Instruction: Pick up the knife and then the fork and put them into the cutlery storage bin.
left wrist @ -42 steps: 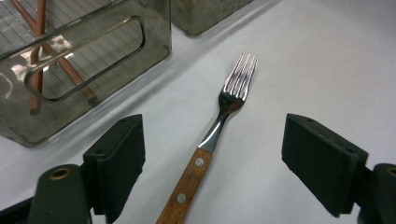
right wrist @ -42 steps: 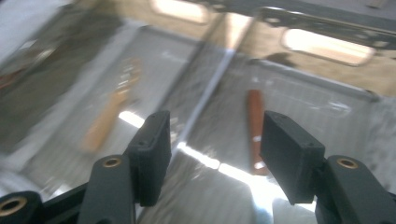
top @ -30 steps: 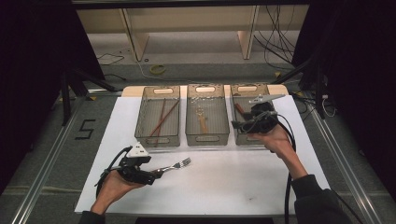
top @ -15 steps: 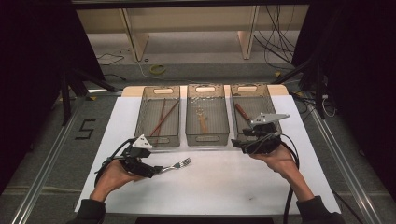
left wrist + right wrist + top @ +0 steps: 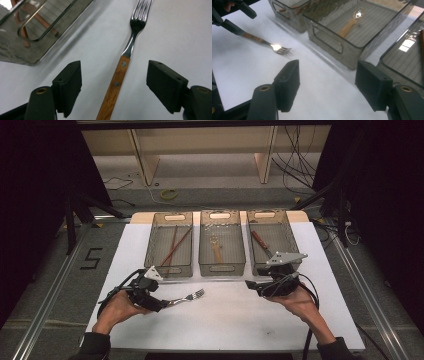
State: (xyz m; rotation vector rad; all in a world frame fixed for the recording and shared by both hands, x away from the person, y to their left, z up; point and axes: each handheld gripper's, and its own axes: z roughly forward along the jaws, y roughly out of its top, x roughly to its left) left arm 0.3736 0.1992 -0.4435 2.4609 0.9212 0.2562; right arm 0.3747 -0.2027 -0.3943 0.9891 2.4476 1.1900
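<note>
A fork [image 5: 189,297] with a wooden handle lies on the white sheet, tines pointing right. My left gripper [image 5: 162,304] sits low at its handle end. In the left gripper view the handle [image 5: 117,80] runs up between the two pads with a gap on each side; the jaws have just been closing a little and touch nothing. My right gripper [image 5: 251,285] hovers open over the sheet in front of the right bin, pointing left, with nothing between its jaws [image 5: 327,67]. It looks toward the fork [image 5: 277,47] and the left gripper [image 5: 234,17].
Three clear bins stand in a row at the back of the white sheet [image 5: 225,325]. The left bin [image 5: 171,271] holds chopsticks, the middle one [image 5: 222,268] a wooden-handled spoon [image 5: 216,249], and the right one [image 5: 257,268] a knife [image 5: 261,242]. Dark floor surrounds the table.
My right gripper has come from above the right bin toward the near side and down to just over the sheet. The left hand has stayed by the fork handle.
</note>
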